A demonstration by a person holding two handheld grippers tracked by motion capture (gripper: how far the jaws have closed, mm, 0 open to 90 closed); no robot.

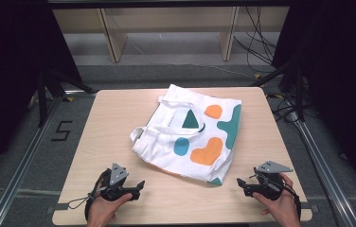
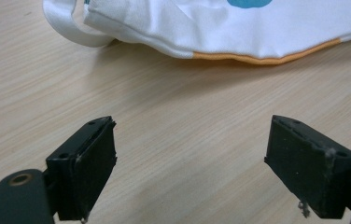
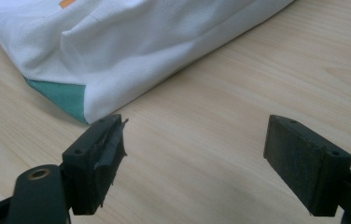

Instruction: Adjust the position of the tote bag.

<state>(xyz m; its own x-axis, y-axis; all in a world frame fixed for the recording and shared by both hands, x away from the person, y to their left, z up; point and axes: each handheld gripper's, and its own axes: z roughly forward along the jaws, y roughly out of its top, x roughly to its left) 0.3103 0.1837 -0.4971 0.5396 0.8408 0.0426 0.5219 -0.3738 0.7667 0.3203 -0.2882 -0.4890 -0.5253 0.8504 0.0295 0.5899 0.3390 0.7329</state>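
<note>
Flat on the middle of the pale wooden table [image 1: 119, 123] lies a white cloth tote bag [image 1: 176, 142] with teal and orange blobs. Left gripper [image 1: 140, 184] and right gripper [image 1: 239, 182] rest near its closest edge, jaws spread wide, empty and touching nothing.

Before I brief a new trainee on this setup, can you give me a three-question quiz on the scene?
1. True or false: the left gripper holds the bag.
2. Which gripper has the bag's teal corner just beyond its jaws: A left, B right?
3. What does the bag lie on?

Key:
1. False; its jaws stand open over bare table.
2. B.
3. The table, between the two grippers and farther back.
</note>
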